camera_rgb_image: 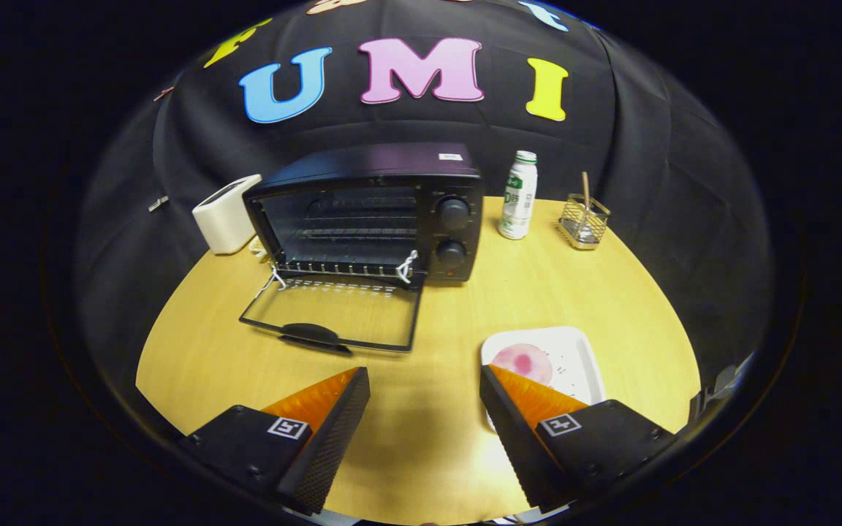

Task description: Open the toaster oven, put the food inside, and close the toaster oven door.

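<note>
A black toaster oven (384, 212) stands at the back of the round wooden table, with its glass door (333, 314) folded down flat toward me and a wire rack showing inside. A white tray (578, 358) lies just ahead of my right finger, and a pink round piece of food (523, 363) rests on it, partly hidden by that fingertip. My gripper (425, 383) hovers above the table, open, with nothing between its orange and black fingers. The oven door's handle lies just beyond the left finger.
A white toaster (226, 214) sits left of the oven. To the oven's right stand a white bottle with a green cap (519, 196) and a wire holder with a stick in it (584, 220). The table edge (172, 409) curves close behind my fingers.
</note>
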Demonstrator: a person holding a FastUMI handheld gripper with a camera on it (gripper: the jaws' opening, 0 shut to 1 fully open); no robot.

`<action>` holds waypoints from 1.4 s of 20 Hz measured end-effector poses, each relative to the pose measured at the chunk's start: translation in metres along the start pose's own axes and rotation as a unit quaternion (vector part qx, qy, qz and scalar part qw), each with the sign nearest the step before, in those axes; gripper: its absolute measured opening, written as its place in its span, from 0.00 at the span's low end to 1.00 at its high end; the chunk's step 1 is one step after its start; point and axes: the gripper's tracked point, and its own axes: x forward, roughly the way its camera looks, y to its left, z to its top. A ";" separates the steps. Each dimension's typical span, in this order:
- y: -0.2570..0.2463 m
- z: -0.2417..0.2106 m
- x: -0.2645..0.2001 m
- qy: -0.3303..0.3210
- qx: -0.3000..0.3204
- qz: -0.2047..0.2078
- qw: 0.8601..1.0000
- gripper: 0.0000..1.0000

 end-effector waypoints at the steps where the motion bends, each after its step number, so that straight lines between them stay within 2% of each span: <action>1: -0.017 0.001 -0.002 0.008 0.001 -0.005 1.000 0.99; 8: -0.130 -0.009 -0.003 0.085 0.018 -0.040 0.995 0.99; 11: -0.162 -0.019 0.008 0.118 0.022 -0.045 0.992 1.00; 19: -0.197 -0.064 0.062 0.205 -0.001 -0.022 0.979 0.99; 23: -0.203 -0.075 0.078 0.228 0.003 -0.011 0.974 0.99; 25: -0.204 -0.078 0.080 0.235 0.012 -0.012 0.972 0.95; 27: -0.205 -0.083 0.084 0.248 0.017 -0.010 0.969 0.85; 28: -0.205 -0.087 0.085 0.258 0.021 -0.010 0.966 0.75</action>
